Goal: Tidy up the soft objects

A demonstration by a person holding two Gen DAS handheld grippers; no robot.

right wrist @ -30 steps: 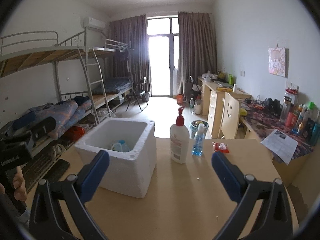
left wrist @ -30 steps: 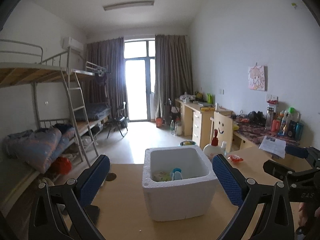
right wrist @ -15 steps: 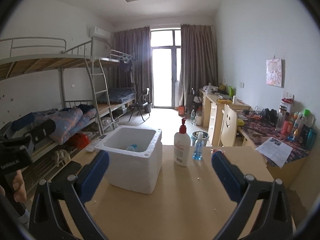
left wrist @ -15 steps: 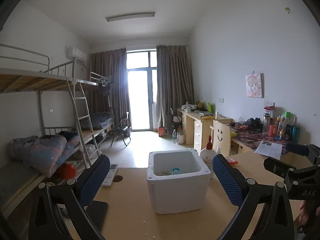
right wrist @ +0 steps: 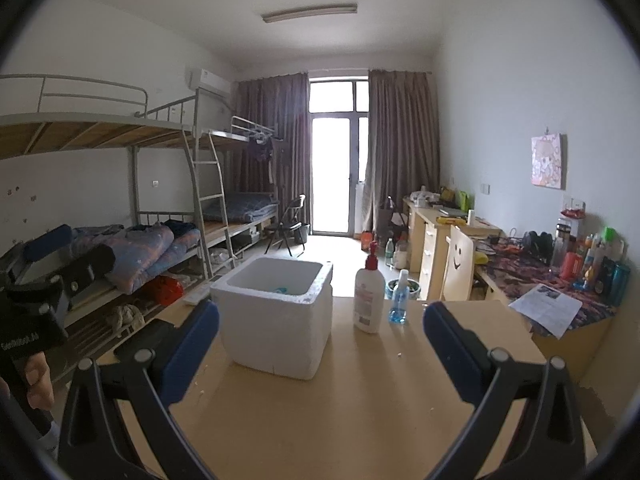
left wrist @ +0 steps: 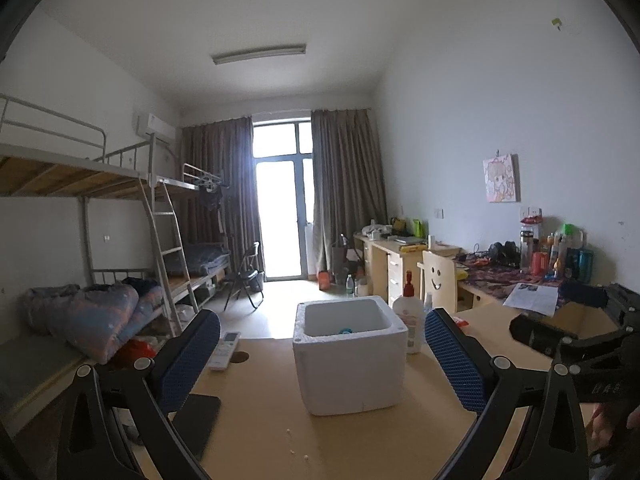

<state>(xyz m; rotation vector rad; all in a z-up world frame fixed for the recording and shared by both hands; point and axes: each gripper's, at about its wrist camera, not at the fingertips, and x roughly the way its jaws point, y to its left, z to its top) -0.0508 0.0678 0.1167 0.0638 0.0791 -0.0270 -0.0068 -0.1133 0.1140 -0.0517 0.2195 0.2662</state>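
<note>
I hold both tongs, left tongs (left wrist: 322, 354) and right tongs (right wrist: 320, 336), apart and empty; the foam box (left wrist: 349, 354) stands straight ahead of the left, nearer to it.

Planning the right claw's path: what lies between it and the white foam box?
Only bare tabletop, with a few white crumbs, separates the right claw from the foam box, as seen in the right wrist view.
</note>
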